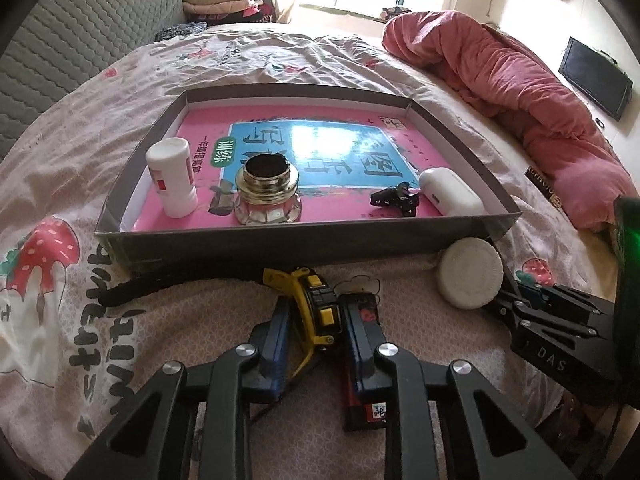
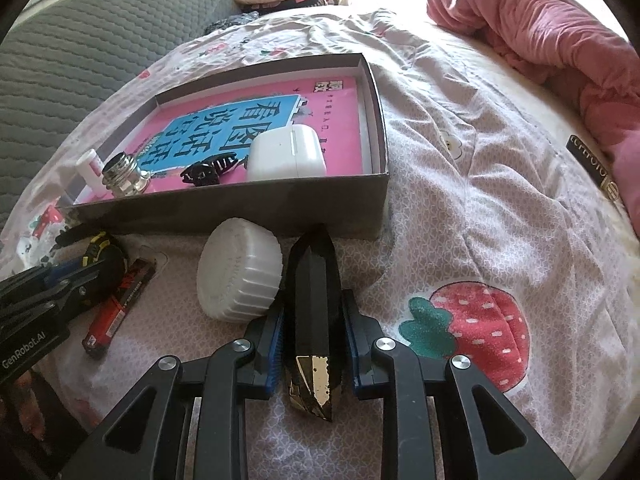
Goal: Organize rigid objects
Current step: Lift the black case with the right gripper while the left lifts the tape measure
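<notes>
A shallow grey box [image 1: 280,240] lined with a pink book lies on the bed; it also shows in the right wrist view [image 2: 240,204]. Inside are a white bottle [image 1: 172,176], a glass jar [image 1: 267,192], a black hair clip [image 1: 394,198] and a white case [image 1: 450,190]. My left gripper [image 1: 316,320] is closed on a yellow tape measure [image 1: 318,304] in front of the box. My right gripper [image 2: 314,332] is closed on a black and gold faceted object [image 2: 314,312]. A white ribbed lid [image 2: 240,276] lies just left of it.
A red and black flat pack [image 2: 120,300] lies beside the tape measure. A black cord [image 1: 160,280] runs along the box's front wall. A pink quilt [image 1: 520,92] is heaped at the right. A grey padded headboard [image 1: 80,40] stands at the left.
</notes>
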A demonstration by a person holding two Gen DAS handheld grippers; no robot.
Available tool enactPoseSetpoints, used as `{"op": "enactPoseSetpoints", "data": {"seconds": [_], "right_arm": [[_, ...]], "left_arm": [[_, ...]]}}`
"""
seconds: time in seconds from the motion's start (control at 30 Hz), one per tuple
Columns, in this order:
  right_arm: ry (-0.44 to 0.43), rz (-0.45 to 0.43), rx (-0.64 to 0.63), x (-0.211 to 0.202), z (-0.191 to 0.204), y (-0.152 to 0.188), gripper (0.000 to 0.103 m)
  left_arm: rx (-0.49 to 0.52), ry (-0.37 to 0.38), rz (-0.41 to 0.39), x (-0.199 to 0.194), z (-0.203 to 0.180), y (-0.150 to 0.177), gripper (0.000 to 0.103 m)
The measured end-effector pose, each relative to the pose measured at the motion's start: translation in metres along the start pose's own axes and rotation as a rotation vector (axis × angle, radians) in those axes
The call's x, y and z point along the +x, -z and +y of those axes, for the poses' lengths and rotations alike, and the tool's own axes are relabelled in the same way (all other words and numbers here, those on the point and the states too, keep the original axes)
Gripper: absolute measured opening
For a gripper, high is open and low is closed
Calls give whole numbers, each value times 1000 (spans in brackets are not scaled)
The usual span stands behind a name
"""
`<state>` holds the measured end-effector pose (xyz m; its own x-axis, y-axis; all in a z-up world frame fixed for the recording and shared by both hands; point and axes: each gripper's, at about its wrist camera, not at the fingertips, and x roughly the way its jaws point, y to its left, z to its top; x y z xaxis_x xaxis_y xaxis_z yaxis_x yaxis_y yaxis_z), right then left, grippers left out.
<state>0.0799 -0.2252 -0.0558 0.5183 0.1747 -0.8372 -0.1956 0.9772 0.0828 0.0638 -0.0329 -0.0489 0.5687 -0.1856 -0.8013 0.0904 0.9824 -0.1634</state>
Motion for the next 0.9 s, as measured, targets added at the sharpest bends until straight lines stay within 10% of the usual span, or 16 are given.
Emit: {"op": "enactPoseSetpoints", "data": {"seconds": [0.9], "right_arm": [[-47,-53,-18,-36,9,12,25]], "left_arm": [[23,31,-80,-44,10,7,19]]}}
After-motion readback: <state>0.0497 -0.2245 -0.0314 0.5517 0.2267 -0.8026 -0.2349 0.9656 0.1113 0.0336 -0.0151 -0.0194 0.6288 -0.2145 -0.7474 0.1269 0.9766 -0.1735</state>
